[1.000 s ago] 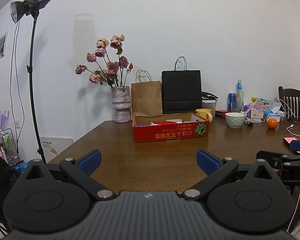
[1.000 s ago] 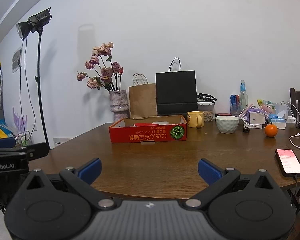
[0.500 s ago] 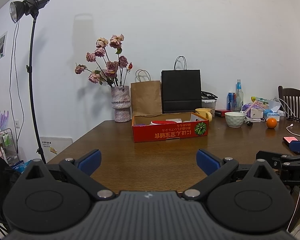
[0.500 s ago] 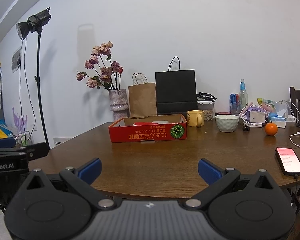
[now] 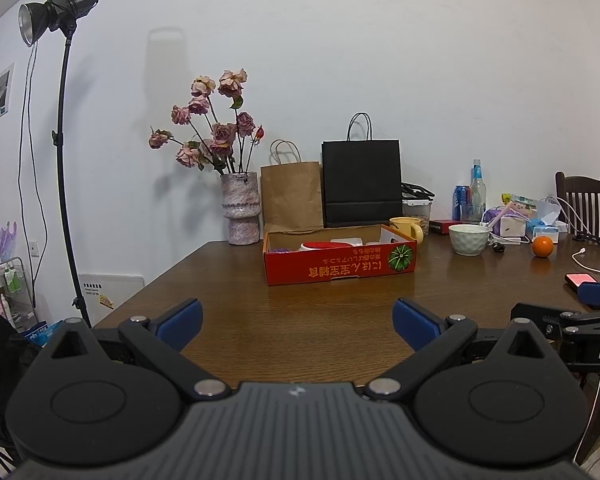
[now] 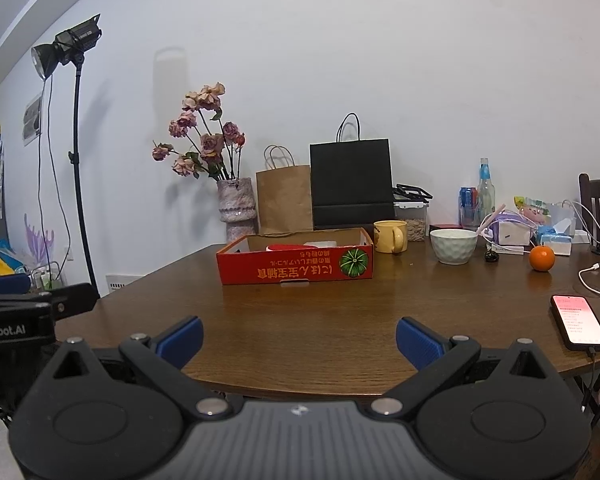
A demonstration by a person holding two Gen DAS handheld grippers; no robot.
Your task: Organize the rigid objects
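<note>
A red cardboard box point(image 5: 340, 268) point(image 6: 296, 266) lies mid-table on the brown wooden table point(image 5: 300, 320) point(image 6: 300, 320), with a red-rimmed item and white things inside. To its right stand a yellow mug point(image 5: 406, 229) point(image 6: 390, 236), a white bowl point(image 5: 469, 239) point(image 6: 453, 246) and an orange point(image 5: 542, 247) point(image 6: 541, 258). My left gripper point(image 5: 296, 318) hovers open over the near table edge, well short of the box. My right gripper point(image 6: 299, 336) is open too, nothing between its blue pads.
A vase of dried roses point(image 5: 242, 214), a brown paper bag point(image 5: 292, 198) and a black bag point(image 5: 362, 182) stand at the back. Bottles, a can and cluttered packets point(image 6: 508, 228) fill the back right. A phone point(image 6: 579, 322) on a cable lies near the right edge. A light stand point(image 5: 64, 160) is left.
Both views have barely shifted. The grippers stay open and nothing on the table has moved.
</note>
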